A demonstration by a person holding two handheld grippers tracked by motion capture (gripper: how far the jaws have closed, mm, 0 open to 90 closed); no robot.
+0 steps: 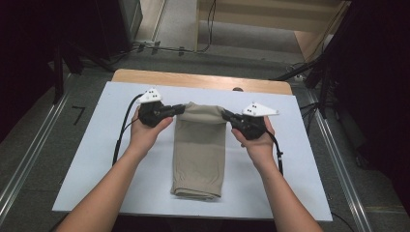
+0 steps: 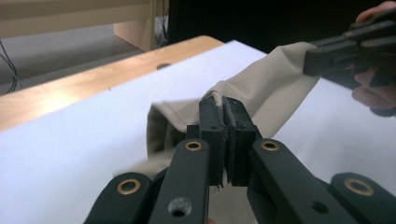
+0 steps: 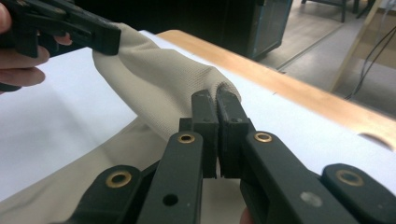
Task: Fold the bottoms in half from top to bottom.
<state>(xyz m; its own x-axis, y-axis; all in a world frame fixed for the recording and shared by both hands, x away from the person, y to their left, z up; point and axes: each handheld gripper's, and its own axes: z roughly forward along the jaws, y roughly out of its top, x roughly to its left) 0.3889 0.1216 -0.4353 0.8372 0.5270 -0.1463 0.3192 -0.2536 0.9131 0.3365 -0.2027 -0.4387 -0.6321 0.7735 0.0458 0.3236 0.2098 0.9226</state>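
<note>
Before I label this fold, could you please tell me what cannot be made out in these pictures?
- Garment type: the beige cloth lies folded, so the high view hides its full shape.
- Grip depth: in the left gripper view, the shut left tongs cover the pinched edge; likewise the right tongs in the right gripper view.
- Room at both sides: too dark in the high view.
- Table near edge: hidden by forearms.

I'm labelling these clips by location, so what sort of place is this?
Probably a lab or recording studio rather than a home: a white board laid over a wooden table, metal floor rails on both sides, and dark stands with loose cables on grey carpet behind.
</note>
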